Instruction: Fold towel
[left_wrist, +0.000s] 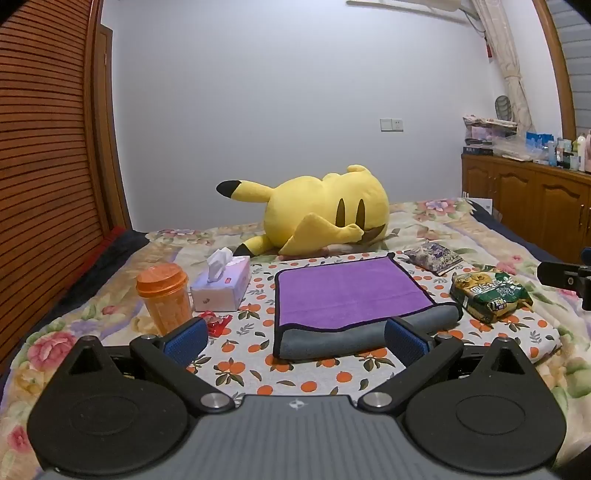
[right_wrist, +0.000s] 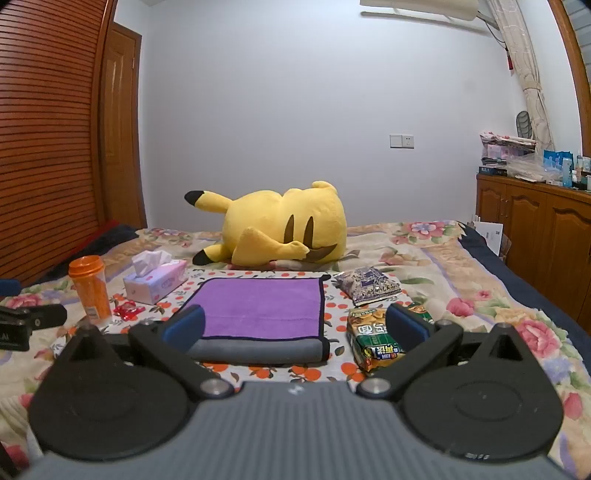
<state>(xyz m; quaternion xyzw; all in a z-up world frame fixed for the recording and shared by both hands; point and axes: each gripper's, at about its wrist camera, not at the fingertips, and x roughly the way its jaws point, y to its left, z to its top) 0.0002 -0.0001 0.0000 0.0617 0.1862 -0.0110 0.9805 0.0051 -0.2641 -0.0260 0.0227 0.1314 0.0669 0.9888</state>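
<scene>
Holding both left tongs (left_wrist: 295, 338) and right tongs (right_wrist: 295, 325) spread wide, gripping nothing; tissue poking from tissue box (left_wrist: 221, 284); lying partly folded, towel (left_wrist: 351, 295).

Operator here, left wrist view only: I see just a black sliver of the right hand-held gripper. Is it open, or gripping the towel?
Observer: The right hand-held gripper is open; nothing sits between its blue fingers, and the towel lies ahead of them.
Operator: What is nearest its fingers?
Observer: The green snack packet lies right behind the right-hand finger, which partly hides it.
Operator: And the grey fold?
Observer: The grey fold faces that camera, its right end stopping short of the packet.
</scene>
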